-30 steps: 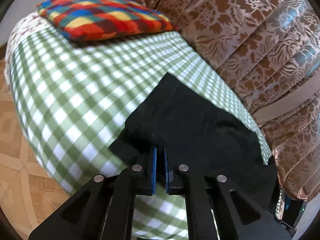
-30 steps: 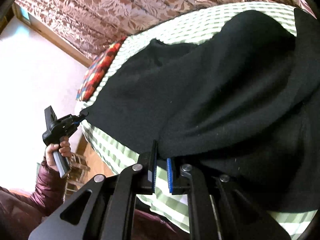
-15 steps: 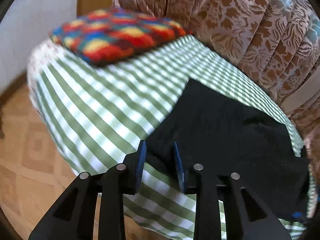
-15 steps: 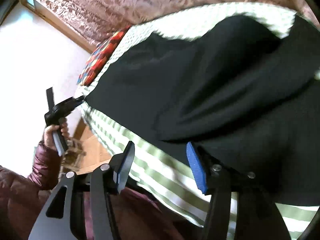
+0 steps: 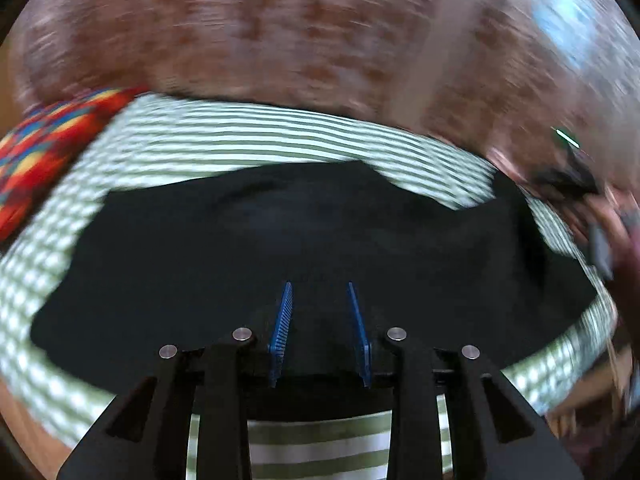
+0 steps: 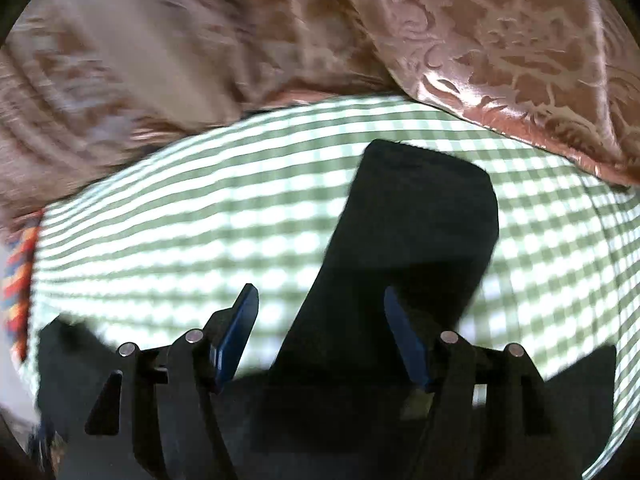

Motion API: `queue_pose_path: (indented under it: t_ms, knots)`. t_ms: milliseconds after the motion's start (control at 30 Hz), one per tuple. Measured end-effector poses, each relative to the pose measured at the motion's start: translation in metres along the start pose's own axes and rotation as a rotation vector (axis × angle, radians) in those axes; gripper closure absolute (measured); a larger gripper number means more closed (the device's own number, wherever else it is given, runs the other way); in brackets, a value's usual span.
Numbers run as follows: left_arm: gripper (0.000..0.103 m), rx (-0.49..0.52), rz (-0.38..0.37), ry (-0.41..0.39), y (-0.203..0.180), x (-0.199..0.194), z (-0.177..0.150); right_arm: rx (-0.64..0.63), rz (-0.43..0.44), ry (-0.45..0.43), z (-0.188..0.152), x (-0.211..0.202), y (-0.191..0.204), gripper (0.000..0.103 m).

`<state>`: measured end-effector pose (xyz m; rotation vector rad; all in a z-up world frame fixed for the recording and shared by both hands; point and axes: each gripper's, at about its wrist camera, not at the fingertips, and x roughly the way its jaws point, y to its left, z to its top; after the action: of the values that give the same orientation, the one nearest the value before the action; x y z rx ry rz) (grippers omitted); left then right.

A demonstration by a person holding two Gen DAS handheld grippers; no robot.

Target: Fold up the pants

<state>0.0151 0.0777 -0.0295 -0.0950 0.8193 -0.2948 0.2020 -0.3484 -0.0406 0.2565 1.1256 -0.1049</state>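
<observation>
Now that both grippers have let go, the black pants (image 5: pixel 280 248) lie on the green-checked bedsheet (image 5: pixel 280 136): that fold looks laid. The left gripper (image 5: pixel 319 320) is parted and empty; the right gripper (image 6: pixel 320 336) is opening, gripping nothing. One pants, one plaid cushion (image 5: pixel 44 152), two grippers.

The pants (image 6: pixel 416 240) are black matt cloth, soft and without shine. The bed cover (image 6: pixel 200 216) under them is woven cloth in green and white checks. The curtain (image 6: pixel 520 48) is glossy brown cloth with a raised flower pattern. The pillow (image 5: pixel 36 152) is cloth in many colours. The gripper fingers (image 6: pixel 236 332) look like matt black plastic with blue ribbed pads and shiny metal pins.
</observation>
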Motion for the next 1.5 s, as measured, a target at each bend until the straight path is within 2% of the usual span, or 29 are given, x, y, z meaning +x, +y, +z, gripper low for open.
queue_pose_path:
  t_ms: [33, 67, 100, 133, 167, 200, 233, 267, 433, 500, 567, 700, 767, 933, 1000, 1100, 1133, 1200, 1233, 1267, 1400, 1467, 1500]
  knots:
    - [0.076, 0.033, -0.027, 0.009, -0.011, 0.004, -0.001, -0.002, -0.046, 0.032, 0.009, 0.016, 0.002, 0.038]
    - [0.071, 0.070, -0.063, 0.022, -0.023, 0.009, -0.001, -0.008, -0.082, 0.055, 0.014, 0.026, 0.001, 0.038]
    - [0.060, 0.102, -0.089, 0.029, -0.033, 0.013, -0.001, -0.014, -0.127, 0.081, 0.019, 0.038, 0.001, 0.038]
    - [0.059, 0.123, -0.105, 0.031, -0.040, 0.015, -0.001, -0.022, -0.152, 0.108, 0.020, 0.048, 0.001, 0.049]
    - [0.059, 0.145, -0.129, 0.037, -0.047, 0.017, -0.001, -0.042, -0.193, 0.135, 0.020, 0.057, 0.000, 0.066]
    - [0.059, 0.167, -0.163, 0.048, -0.054, 0.021, 0.000, -0.057, -0.203, 0.130, 0.019, 0.058, -0.002, 0.069]
    - [0.059, 0.182, -0.180, 0.052, -0.060, 0.023, -0.001, -0.062, -0.186, 0.121, 0.017, 0.054, -0.003, 0.089]
    - [0.059, 0.200, -0.196, 0.057, -0.066, 0.026, 0.000, -0.056, -0.159, 0.105, 0.016, 0.046, -0.008, 0.097]
    - [0.058, 0.299, -0.275, 0.062, -0.101, 0.031, -0.002, 0.040, 0.008, -0.039, -0.002, -0.023, -0.044, 0.098]
    - [0.050, 0.342, -0.321, 0.062, -0.116, 0.032, -0.002, 0.103, 0.081, -0.109, -0.015, -0.060, -0.067, 0.098]
    - [0.050, 0.382, -0.370, 0.069, -0.132, 0.031, -0.002, 0.174, 0.142, -0.173, -0.029, -0.093, -0.089, 0.098]
    - [0.050, 0.485, -0.450, 0.094, -0.172, 0.038, -0.009, 0.312, 0.227, -0.255, -0.068, -0.142, -0.133, 0.098]
    - [0.050, 0.531, -0.467, 0.115, -0.188, 0.045, -0.014, 0.393, 0.253, -0.277, -0.101, -0.156, -0.158, 0.098]
    - [0.050, 0.611, -0.477, 0.195, -0.214, 0.069, -0.030, 0.572, 0.276, -0.250, -0.168, -0.139, -0.210, 0.098]
    - [0.050, 0.627, -0.464, 0.227, -0.220, 0.080, -0.037, 0.616, 0.294, -0.224, -0.184, -0.126, -0.223, 0.098]
    - [0.051, 0.627, -0.455, 0.231, -0.220, 0.085, -0.040, 0.642, 0.319, -0.213, -0.203, -0.116, -0.232, 0.097]
    - [0.055, 0.623, -0.454, 0.228, -0.220, 0.085, -0.039, 0.645, 0.327, -0.215, -0.204, -0.114, -0.233, 0.093]
    - [0.069, 0.619, -0.446, 0.223, -0.218, 0.087, -0.038, 0.661, 0.344, -0.223, -0.205, -0.113, -0.238, 0.086]
    - [0.072, 0.615, -0.452, 0.221, -0.217, 0.088, -0.037, 0.673, 0.347, -0.229, -0.205, -0.111, -0.241, 0.069]
    - [0.081, 0.613, -0.460, 0.219, -0.217, 0.088, -0.037, 0.687, 0.342, -0.247, -0.204, -0.113, -0.244, 0.065]
    - [0.092, 0.614, -0.481, 0.208, -0.218, 0.087, -0.038, 0.723, 0.308, -0.268, -0.193, -0.113, -0.258, 0.066]
    - [0.097, 0.600, -0.492, 0.201, -0.216, 0.085, -0.036, 0.726, 0.274, -0.266, -0.184, -0.111, -0.263, 0.093]
    - [0.097, 0.594, -0.496, 0.197, -0.216, 0.084, -0.035, 0.722, 0.269, -0.266, -0.180, -0.113, -0.263, 0.093]
